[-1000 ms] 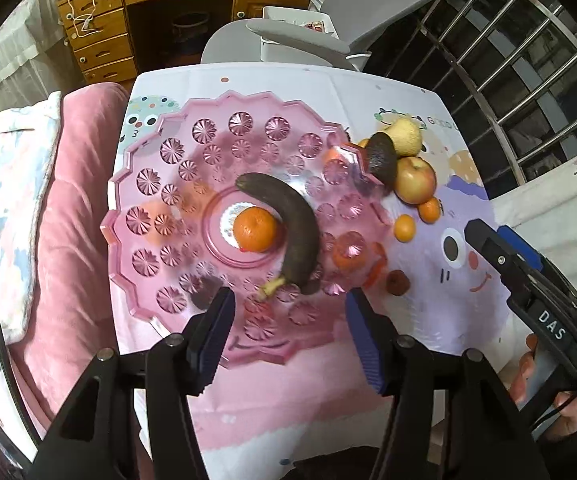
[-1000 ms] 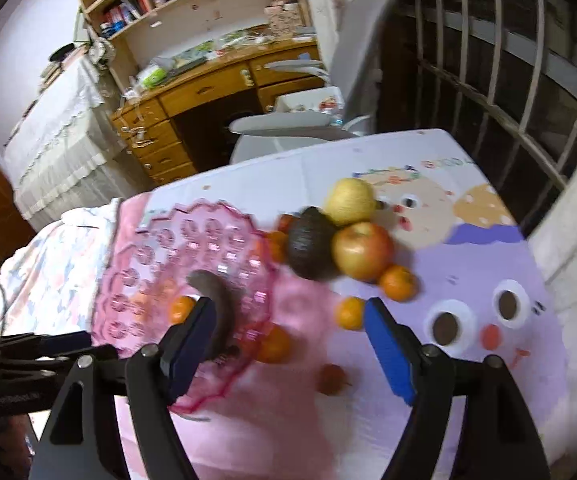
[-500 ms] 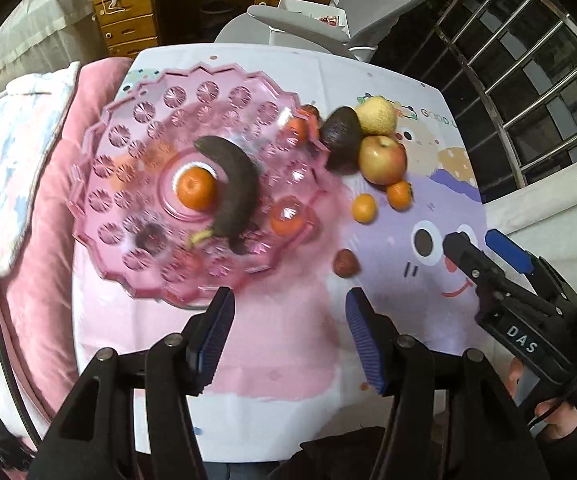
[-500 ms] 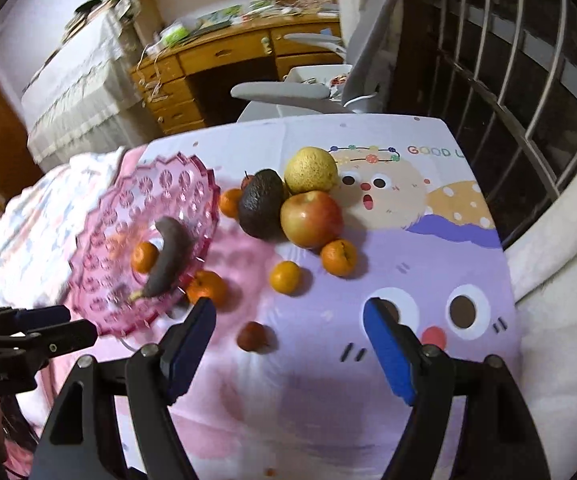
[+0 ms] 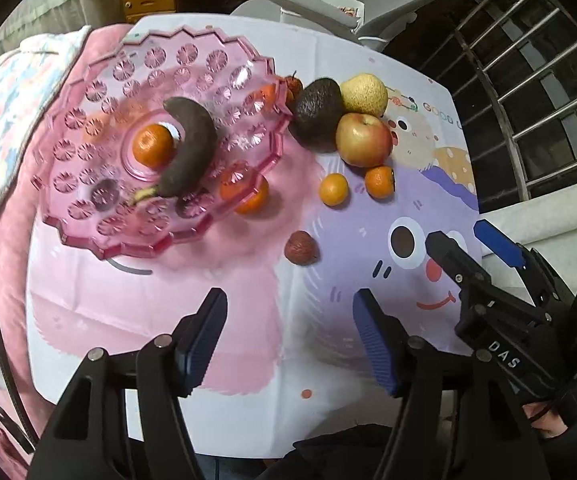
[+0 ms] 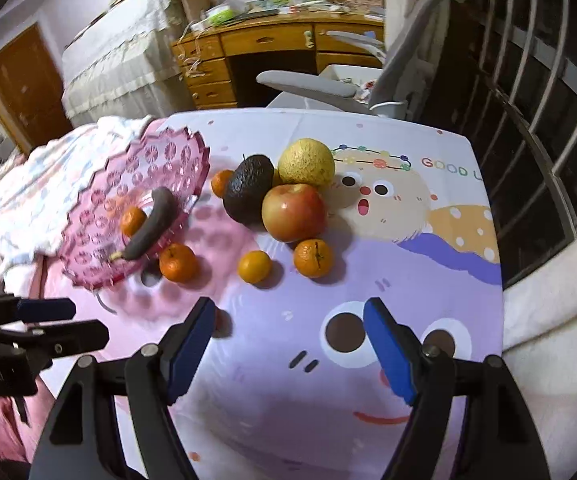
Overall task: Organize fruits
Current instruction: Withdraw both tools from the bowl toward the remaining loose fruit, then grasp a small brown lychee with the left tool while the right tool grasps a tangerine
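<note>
Drew back across the cartoon tablecloth (image 5: pixel 248 320) since a second ago, the pink dish (image 5: pixel 88 184) sliding from beneath the left gripper (image 5: pixel 288 328) toward the upper left of its view. Hung over bare cloth with jaws opening and nothing between them, the small brown fruit (image 5: pixel 301 248) lying just ahead. Sat spread and empty too, the right gripper (image 6: pixel 288 336), pointed down over the cloth's printed eyes and visible at the right edge of the left wrist view. Held a dark banana (image 5: pixel 190 148) and one tangerine (image 5: pixel 152 147) side by side in its middle. Lay partly under the dish's near rim, another tangerine (image 6: pixel 178 262). Clustered touching beyond the dish: avocado (image 6: pixel 248 188), apple (image 6: pixel 293 212) and yellow pear (image 6: pixel 306 162), with a further orange fruit (image 6: pixel 221 182) tucked between avocado and dish. Rested just in front of the apple, two more tangerines (image 6: pixel 313 258), slightly apart.
</note>
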Demonstrator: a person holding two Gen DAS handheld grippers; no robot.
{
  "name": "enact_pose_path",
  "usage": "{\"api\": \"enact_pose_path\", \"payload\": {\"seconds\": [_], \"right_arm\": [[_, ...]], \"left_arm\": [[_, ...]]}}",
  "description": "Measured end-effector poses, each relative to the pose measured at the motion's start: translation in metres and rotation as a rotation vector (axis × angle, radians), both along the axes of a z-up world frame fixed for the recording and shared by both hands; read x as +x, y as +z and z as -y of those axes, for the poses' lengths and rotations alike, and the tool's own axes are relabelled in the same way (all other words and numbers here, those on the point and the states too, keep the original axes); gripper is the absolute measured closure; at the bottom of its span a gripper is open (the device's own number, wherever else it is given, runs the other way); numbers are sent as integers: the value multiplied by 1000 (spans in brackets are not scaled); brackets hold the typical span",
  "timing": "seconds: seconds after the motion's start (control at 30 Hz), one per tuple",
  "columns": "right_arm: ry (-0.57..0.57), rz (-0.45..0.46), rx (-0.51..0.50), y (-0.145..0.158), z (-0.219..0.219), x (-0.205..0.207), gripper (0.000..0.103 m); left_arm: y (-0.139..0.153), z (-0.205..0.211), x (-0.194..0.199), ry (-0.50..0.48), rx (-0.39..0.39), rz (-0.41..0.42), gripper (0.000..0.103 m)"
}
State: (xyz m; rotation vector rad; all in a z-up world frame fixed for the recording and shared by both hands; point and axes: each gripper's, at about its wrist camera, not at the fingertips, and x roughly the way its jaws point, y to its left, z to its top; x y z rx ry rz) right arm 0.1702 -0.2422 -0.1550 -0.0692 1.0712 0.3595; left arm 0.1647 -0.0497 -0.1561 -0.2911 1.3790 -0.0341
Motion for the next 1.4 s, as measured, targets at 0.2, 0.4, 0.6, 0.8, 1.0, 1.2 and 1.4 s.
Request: {"api": "enact_pose_path", "payload": {"seconds": [0.2, 0.4, 0.6, 0.8, 1.0, 1.2, 1.4], "right_arm": [[85, 16, -28, -17, 3, 8, 26], [144, 65, -33, -34, 5, 18, 26], [130, 73, 46, -52, 13, 33, 26], [116, 59, 113, -78, 19, 50, 26], [142, 40, 104, -100, 11, 60, 28], [174, 54, 77, -110, 0, 62, 48], [181, 75, 53, -111, -4, 63, 55]], "left_arm": [[-21, 15, 7, 10, -4, -33, 39], [-46, 24, 21, 27, -26, -61, 38], [-74, 30, 37, 44, -4, -87, 38], [-103, 34, 48, 51, -1, -132, 38], [-118, 38, 60, 51, -10, -133, 38], [-123, 45, 72, 34, -1, -123, 48], [-128, 54, 77, 6, 5, -129, 67]]}}
